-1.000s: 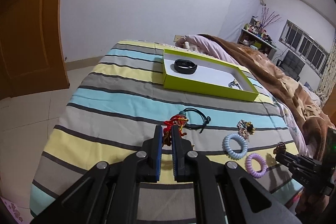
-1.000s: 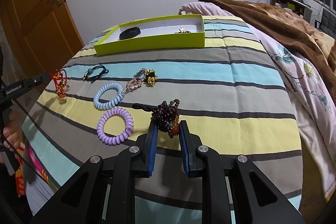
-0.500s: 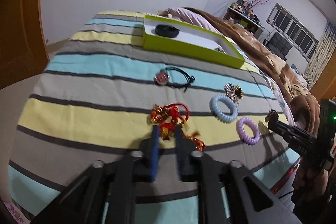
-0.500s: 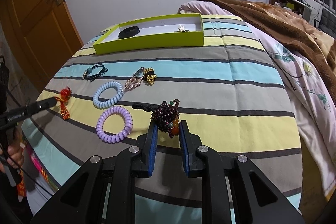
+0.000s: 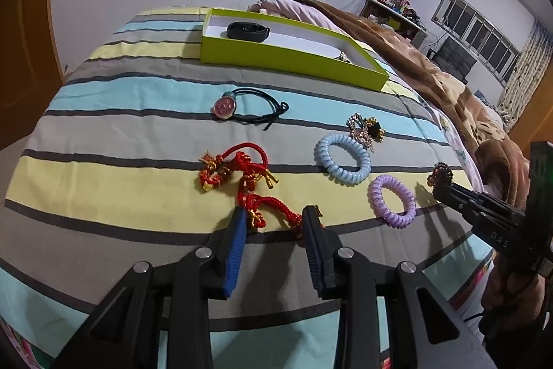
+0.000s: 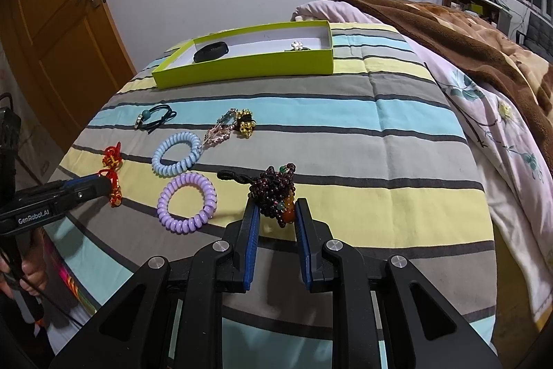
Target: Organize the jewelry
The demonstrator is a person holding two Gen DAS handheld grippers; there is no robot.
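Note:
A red knotted cord bracelet (image 5: 242,172) lies on the striped bedspread. Its near end sits between the fingers of my left gripper (image 5: 274,213), whose jaws are opening and do not press on it. My right gripper (image 6: 276,206) is shut on a dark beaded bracelet (image 6: 273,189), just above the bedspread. Farther back stands a green box (image 5: 290,57) with a black band (image 5: 248,30) and a small silver piece (image 6: 296,44) inside. Loose on the bed lie a blue coil tie (image 5: 342,158), a purple coil tie (image 5: 392,199), a black cord with a pink charm (image 5: 255,109) and a gold and crystal trinket (image 5: 366,127).
A brown blanket (image 6: 466,23) and a floral sheet (image 6: 501,134) cover the bed's right side. A wooden door (image 6: 58,33) stands to the left, past the bed's edge. A person's hand (image 5: 511,293) holds the right gripper at the bed's near corner.
My left gripper came down and forward with the red bracelet, then spread its jaws; the bracelet now lies on the bedspread. The right gripper and its beads have not moved.

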